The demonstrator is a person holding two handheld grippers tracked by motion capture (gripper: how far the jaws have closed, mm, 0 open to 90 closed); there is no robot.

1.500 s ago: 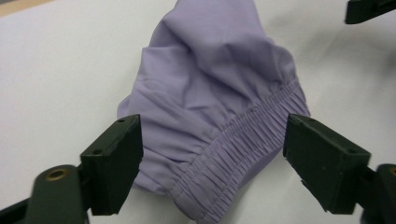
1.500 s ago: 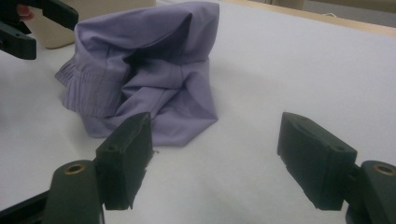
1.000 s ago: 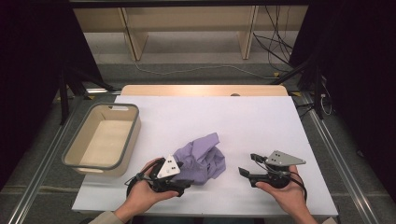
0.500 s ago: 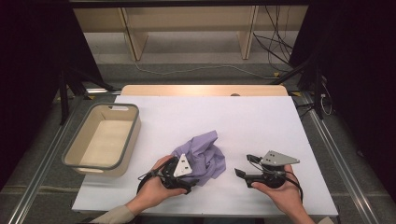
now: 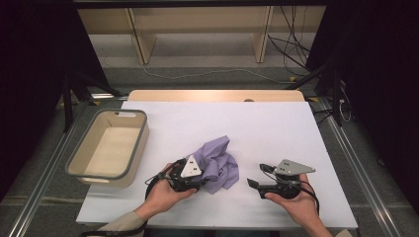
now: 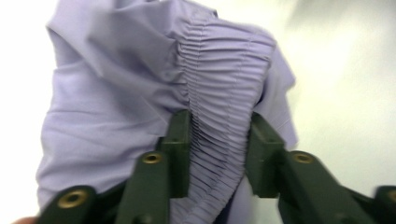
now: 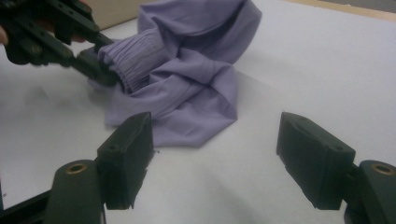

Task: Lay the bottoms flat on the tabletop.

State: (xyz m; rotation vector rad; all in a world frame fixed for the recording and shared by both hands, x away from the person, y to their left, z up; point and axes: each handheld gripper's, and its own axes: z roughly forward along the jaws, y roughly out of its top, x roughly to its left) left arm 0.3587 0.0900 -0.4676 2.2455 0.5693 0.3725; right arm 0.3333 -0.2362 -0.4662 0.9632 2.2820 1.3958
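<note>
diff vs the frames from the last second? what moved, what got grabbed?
The left gripper slid right across the table into the crumpled lilac cloth garment, and its jaws have just been closing; they now pinch the garment's ribbed band. The garment bunched up slightly. The right gripper stayed put, jaws open with nothing between them. The beige plastic bin and white table are unchanged.

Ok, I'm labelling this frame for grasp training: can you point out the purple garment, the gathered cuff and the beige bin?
purple garment (image 5: 222, 165), high view, on its crumpled middle.
gathered cuff (image 6: 219, 112), left gripper view, on the pleated band between the jaws.
beige bin (image 5: 141, 140), high view, on its right wall.
</note>
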